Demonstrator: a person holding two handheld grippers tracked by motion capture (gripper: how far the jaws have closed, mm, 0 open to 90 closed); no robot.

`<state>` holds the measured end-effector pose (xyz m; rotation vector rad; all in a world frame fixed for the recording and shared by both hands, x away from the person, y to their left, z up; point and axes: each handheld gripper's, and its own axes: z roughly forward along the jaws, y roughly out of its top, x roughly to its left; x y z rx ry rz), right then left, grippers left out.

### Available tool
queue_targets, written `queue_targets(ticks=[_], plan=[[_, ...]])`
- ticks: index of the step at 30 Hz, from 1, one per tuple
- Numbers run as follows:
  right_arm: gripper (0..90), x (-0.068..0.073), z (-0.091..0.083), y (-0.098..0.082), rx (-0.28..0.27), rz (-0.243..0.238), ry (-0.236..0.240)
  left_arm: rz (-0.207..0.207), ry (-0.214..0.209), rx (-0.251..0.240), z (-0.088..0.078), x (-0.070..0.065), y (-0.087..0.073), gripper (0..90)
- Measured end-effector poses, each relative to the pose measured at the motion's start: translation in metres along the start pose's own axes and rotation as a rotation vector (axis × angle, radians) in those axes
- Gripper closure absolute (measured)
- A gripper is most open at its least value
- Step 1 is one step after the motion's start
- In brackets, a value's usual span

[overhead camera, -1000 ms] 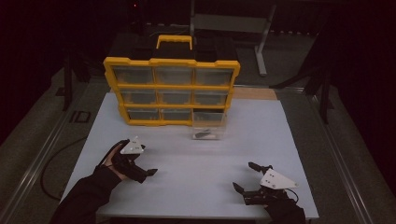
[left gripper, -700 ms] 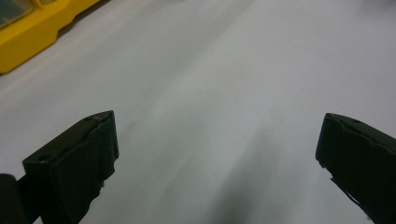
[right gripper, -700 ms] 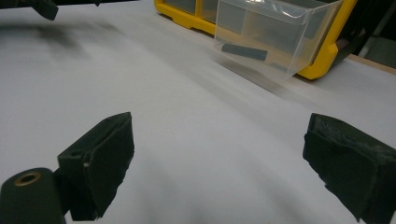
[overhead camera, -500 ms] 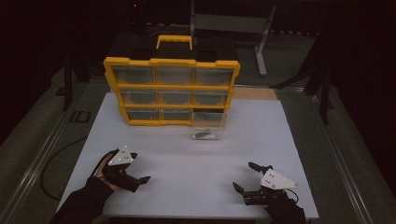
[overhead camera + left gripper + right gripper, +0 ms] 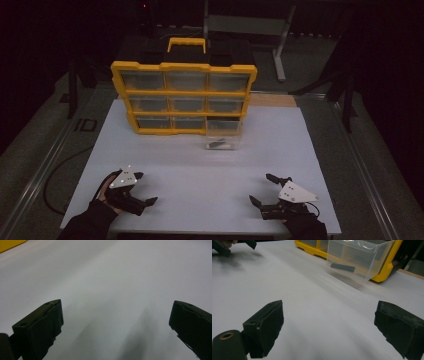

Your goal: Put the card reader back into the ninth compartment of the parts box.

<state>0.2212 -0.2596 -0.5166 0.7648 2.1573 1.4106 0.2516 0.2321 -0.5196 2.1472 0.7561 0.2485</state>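
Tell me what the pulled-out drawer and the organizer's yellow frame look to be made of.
Drawer: clear, glossy plastic by the look; a dark piece shows through its wall. Yellow frame: opaque moulded plastic, probably, with a smooth even colour and rounded edges.

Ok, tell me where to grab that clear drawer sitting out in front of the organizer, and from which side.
Grip the clear drawer by its front wall, from the person's side and above, one jaw inside and one outside. It sits pulled out of the yellow organizer with its top open, and the right gripper, open, is nearer. A small dark part lies inside.
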Motion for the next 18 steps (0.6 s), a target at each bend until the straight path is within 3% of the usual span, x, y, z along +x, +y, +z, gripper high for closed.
queue_targets(ticks=[10,18], plan=[[9.0,-0.0002,-0.0006,0.0004,-0.004,-0.005,-0.002,-0.010,0.027,-0.013,-0.0052,0.0035,-0.0079,0.4],[9.0,-0.0004,0.0003,0.0001,0.001,-0.010,0.002,-0.013,0.025,-0.015,-0.0055,0.0038,-0.0093,0.4]])
